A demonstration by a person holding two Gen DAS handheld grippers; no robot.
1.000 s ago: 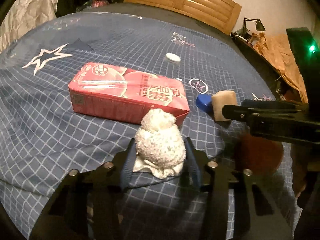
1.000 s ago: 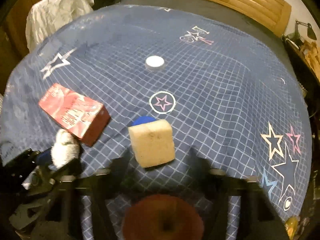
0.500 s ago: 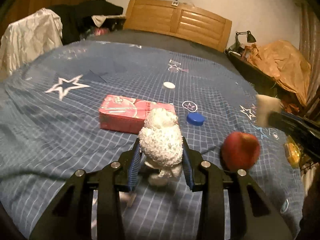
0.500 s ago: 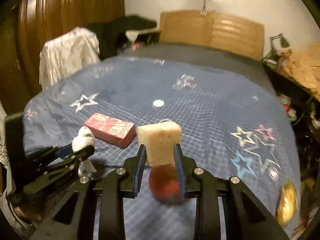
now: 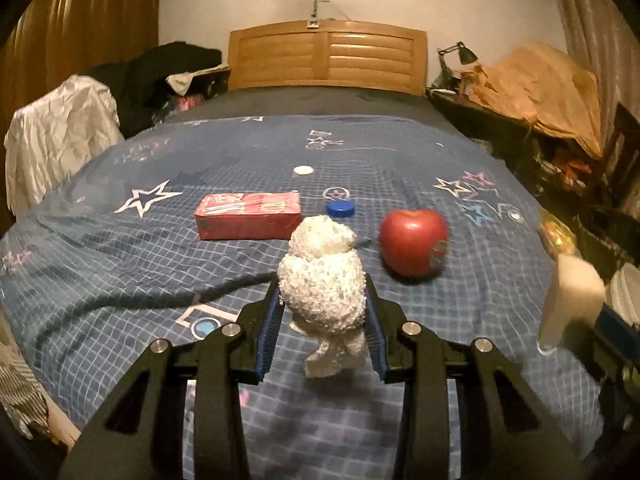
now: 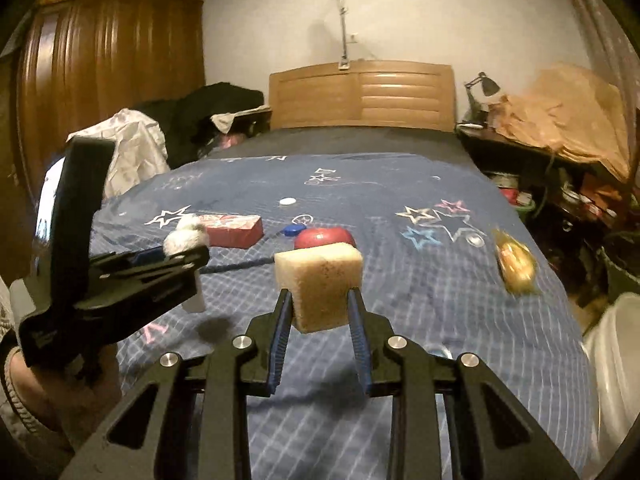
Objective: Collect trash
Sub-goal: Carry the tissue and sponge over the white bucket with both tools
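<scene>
My left gripper (image 5: 323,312) is shut on a crumpled white tissue wad (image 5: 322,280) and holds it above the blue star-print bedspread (image 5: 120,272). My right gripper (image 6: 319,308) is shut on a beige sponge block (image 6: 320,284), also lifted; the sponge shows at the right edge of the left wrist view (image 5: 572,300). On the bed lie a red drink carton (image 5: 248,216), a blue bottle cap (image 5: 340,209), a white cap (image 5: 303,170) and a red apple (image 5: 414,242). The left gripper with its tissue shows in the right wrist view (image 6: 186,240).
A yellow wrapped item (image 6: 514,262) lies near the bed's right edge. A white bin rim (image 6: 616,360) stands at the lower right. A wooden headboard (image 5: 326,56) is at the far end, clothes (image 5: 60,136) to the left, a cluttered side table (image 5: 540,92) to the right.
Both grippers have lifted their loads off the bed and pulled back toward me; the view has tilted up from the bedspread to the whole room.
</scene>
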